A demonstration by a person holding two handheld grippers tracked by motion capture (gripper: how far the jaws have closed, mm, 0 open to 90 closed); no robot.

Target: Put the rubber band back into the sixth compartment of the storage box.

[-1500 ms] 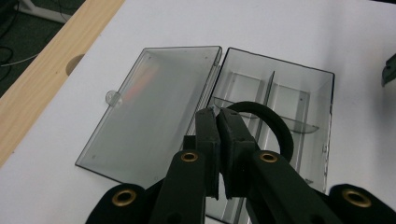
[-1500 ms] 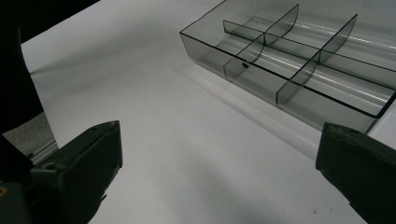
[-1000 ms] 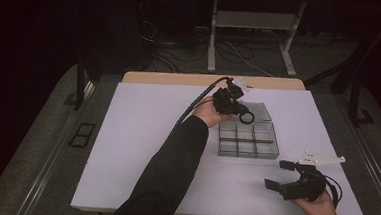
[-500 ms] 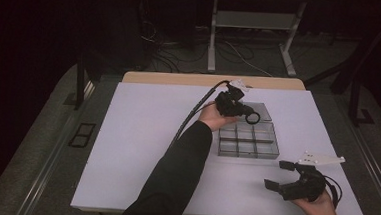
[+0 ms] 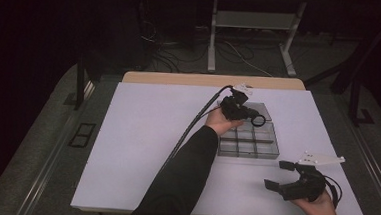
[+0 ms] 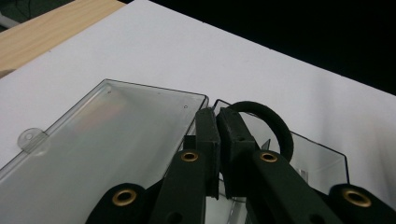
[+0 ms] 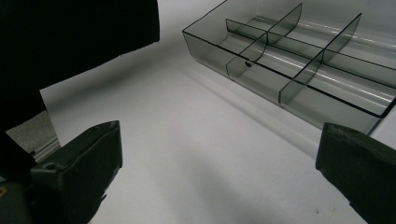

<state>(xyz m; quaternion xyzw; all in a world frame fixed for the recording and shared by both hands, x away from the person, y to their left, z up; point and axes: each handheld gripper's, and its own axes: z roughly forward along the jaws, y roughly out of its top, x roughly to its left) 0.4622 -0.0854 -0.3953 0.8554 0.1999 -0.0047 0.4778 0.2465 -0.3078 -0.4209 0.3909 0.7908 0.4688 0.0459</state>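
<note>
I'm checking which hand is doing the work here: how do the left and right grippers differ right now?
The left gripper has its fingers shut on a black ring; the right gripper has its fingers spread wide with nothing between them. The left gripper hangs over the clear compartment box, while the right gripper sits low near the table's front edge, apart from the box. Both are black, hand-held and trail a cable.
</note>
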